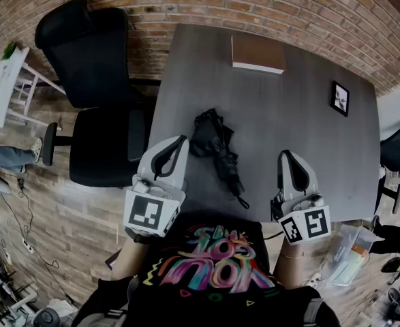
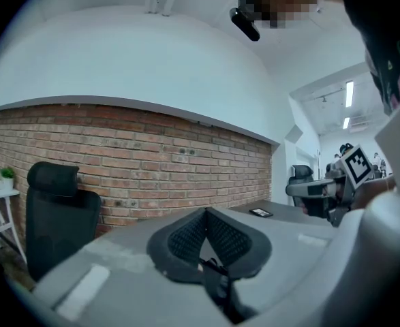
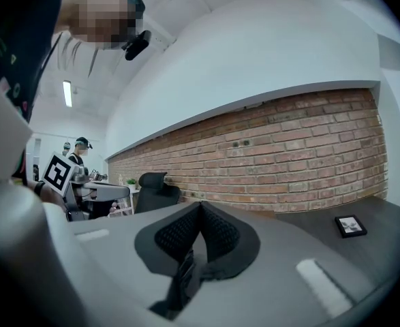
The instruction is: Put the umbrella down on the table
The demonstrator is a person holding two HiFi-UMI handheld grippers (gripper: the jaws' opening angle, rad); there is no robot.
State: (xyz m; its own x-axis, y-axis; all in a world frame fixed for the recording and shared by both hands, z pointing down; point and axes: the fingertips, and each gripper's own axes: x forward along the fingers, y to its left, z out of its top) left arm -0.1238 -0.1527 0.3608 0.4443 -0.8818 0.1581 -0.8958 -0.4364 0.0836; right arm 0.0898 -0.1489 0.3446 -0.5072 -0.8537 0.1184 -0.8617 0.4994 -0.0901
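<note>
A folded black umbrella [image 1: 217,150] lies on the grey table [image 1: 288,121], its strap end toward the near edge. It rests between my two grippers and neither holds it. My left gripper [image 1: 181,142] is just left of the umbrella's bunched canopy, shut with nothing in it; in the left gripper view [image 2: 205,211] its pads meet. My right gripper [image 1: 285,157] is to the umbrella's right, apart from it, also shut and empty, with the pads together in the right gripper view [image 3: 200,204]. The umbrella is hidden in both gripper views.
A brown flat book [image 1: 257,53] lies at the table's far edge and a small framed picture [image 1: 340,98] [image 3: 350,226] at the right. A black office chair [image 1: 94,101] [image 2: 56,210] stands left of the table. A brick wall [image 1: 254,5] runs behind.
</note>
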